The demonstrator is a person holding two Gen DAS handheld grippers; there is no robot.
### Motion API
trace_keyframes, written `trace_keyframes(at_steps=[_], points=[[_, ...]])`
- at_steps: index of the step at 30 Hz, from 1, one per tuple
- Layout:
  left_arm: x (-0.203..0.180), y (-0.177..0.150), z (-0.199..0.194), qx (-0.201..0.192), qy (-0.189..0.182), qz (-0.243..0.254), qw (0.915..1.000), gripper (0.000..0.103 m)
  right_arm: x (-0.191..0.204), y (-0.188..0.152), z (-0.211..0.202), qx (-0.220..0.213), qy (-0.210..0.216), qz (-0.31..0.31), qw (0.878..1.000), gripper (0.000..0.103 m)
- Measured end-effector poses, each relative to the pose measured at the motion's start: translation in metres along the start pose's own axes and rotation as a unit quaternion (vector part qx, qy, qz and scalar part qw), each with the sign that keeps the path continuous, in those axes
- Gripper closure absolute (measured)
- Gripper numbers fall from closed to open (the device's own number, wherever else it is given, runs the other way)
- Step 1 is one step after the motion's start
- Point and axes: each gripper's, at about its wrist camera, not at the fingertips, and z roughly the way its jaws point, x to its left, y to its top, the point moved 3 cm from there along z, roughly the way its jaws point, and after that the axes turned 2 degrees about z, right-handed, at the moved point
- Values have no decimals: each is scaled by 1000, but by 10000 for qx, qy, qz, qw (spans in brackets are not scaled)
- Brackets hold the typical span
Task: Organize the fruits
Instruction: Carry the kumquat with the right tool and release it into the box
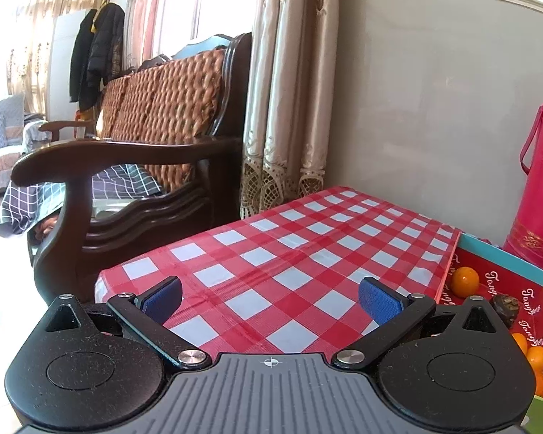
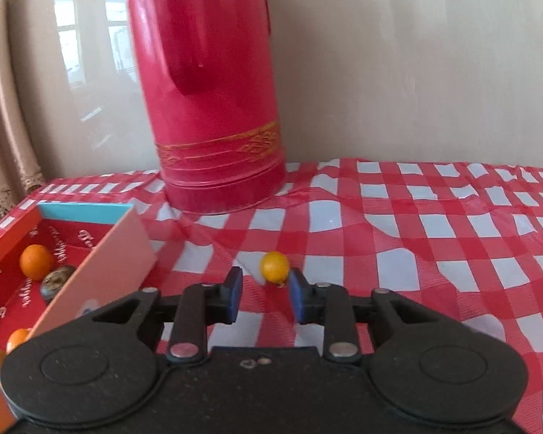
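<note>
Partly hidden: box (image 2: pixel 14 224) behind right tongs (image 2: pixel 265 294); fruits cropped.

Both tools are black plastic with round side discs and silver screws. The left gripper (image 1: pixel 270 298) has a ribbed grey plate marked with a crosshair. The right gripper (image 2: pixel 265 298) shares its blue-padded jaws.

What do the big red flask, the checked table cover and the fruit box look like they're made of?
Red flask: probably painted metal, glossy, with window reflections and a gold band.
Table cover: likely thin plastic or oilcloth, with a slight sheen and soft wrinkles.
Fruit box: printed cardboard, with flat thin walls and a matte plain outer flap.
</note>
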Motion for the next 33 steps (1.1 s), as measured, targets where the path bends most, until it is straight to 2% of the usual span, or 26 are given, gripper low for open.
trace_keyframes(at_steps=[5,6,8,15,18,23,27,33], points=[[-3,0,2,26,-59,44,10000,0,-1,2,19,230,14,68,9997,82],[-2,0,2,28,-63,35,10000,0,0,2,22,238,2,55,9997,86],[-2,0,2,42,-62,26,10000,0,3,1,25,191,-68,-32,9998,91],[-1,-1,2,77,-53,-9,10000,0,7,2,10,-29,-7,-212,9998,91],[0,-1,1,57,-20,-17,10000,0,17,6,-15,-204,334,-138,9991,91],[5,0,1,40,16,-76,10000,0,64,7,-61,-461,1090,-473,9918,91],[8,1,-1,10,24,-93,10000,0,106,-9,-74,-259,1597,-803,9835,91],[7,0,-4,-82,-12,5,10000,0,152,-31,-71,90,1795,-1142,9771,90]])
